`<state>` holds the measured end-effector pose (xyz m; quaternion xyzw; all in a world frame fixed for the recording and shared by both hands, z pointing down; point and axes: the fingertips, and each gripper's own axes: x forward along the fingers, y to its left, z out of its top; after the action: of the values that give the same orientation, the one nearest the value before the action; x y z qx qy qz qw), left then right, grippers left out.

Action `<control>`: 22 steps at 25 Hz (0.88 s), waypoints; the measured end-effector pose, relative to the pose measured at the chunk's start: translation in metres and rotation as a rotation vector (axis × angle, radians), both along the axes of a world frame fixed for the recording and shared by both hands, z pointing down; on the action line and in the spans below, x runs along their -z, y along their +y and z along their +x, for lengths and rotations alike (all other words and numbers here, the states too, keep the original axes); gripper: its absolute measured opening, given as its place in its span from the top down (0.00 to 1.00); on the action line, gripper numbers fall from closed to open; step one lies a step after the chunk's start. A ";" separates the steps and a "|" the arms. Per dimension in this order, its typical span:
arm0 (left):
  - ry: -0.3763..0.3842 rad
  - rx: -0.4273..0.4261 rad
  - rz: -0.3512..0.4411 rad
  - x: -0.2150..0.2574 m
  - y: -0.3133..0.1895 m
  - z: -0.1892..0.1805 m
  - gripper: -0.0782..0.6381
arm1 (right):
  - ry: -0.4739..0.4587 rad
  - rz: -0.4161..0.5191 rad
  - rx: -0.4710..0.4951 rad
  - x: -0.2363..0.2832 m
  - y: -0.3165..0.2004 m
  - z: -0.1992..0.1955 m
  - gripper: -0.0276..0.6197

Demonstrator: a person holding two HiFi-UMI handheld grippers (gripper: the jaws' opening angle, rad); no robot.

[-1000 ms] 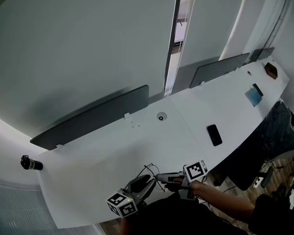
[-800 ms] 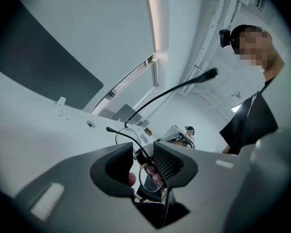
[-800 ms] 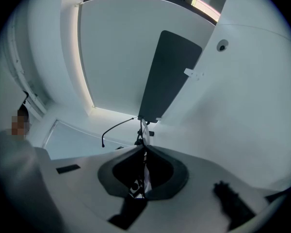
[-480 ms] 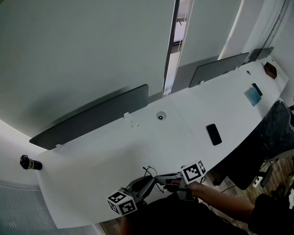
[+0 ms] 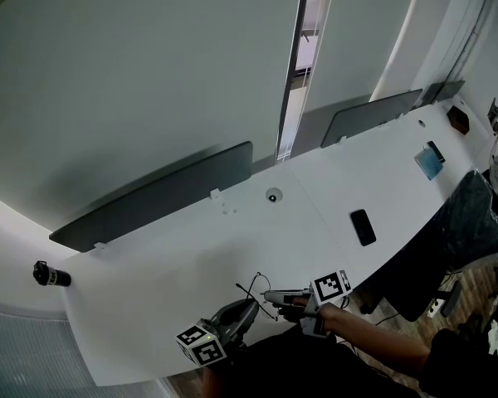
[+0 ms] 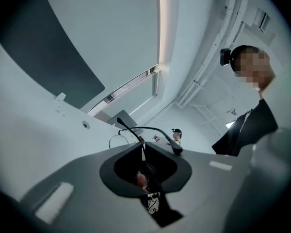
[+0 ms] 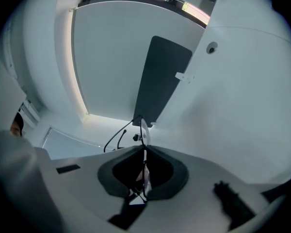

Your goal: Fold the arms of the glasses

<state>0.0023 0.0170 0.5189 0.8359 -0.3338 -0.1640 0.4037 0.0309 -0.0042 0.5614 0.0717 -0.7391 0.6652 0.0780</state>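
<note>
Barely begun, judging by both arms seemingly still spread: holding the thin black wire-framed glasses (image 5: pixel 257 293) just above the near edge of the white tabletop (image 5: pixel 232 239), right gripper (image 7: pixel 144 152) jaws clamped on the front, left gripper (image 6: pixel 142 147) jaws just closed narrow onto one arm.

Office, long white desk (image 5: pixel 191 255) with dark divider screens (image 5: pixel 158 193) along its far edge, black mesh chair (image 5: pixel 473 222) at right.
</note>
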 end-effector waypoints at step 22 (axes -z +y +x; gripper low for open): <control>-0.468 -0.157 0.179 -0.024 0.063 -0.005 0.88 | 0.124 0.091 0.001 -0.014 -0.045 0.029 0.92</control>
<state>-0.0023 0.0796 0.5426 0.9067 -0.3365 0.0370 0.2515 0.0598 -0.0488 0.5752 0.1158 -0.7625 0.6251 0.1204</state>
